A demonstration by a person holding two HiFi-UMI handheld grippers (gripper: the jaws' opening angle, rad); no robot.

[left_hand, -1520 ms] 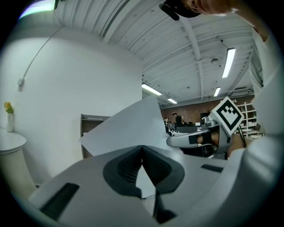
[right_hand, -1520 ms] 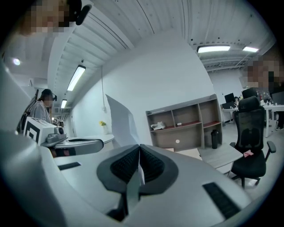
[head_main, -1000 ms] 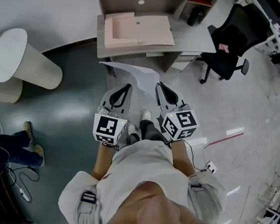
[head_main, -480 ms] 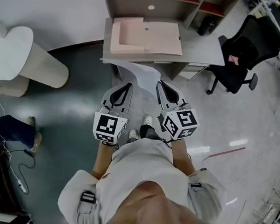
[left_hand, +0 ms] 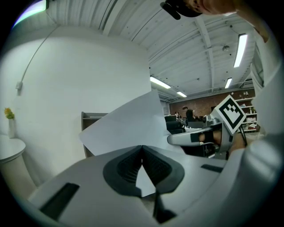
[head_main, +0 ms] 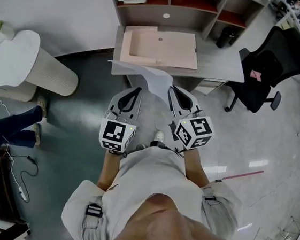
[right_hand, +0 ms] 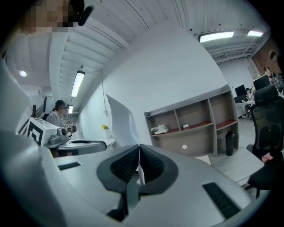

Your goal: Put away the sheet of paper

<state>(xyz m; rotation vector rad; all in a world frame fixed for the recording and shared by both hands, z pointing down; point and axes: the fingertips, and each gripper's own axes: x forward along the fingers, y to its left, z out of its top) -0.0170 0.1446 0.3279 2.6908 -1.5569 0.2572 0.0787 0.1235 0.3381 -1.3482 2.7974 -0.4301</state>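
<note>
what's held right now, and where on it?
The sheet of paper, pinched along its near edge: left gripper and right gripper both have their jaws shut on it, side by side.

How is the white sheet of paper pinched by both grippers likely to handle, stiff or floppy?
Probably floppy: the white sheet of paper, pinched along its near edge by the left gripper and right gripper, curves where it is unsupported. Likely very light, since two thin pinches carry it. Pushed edge-first against the pink open folder, it would probably buckle.
</note>
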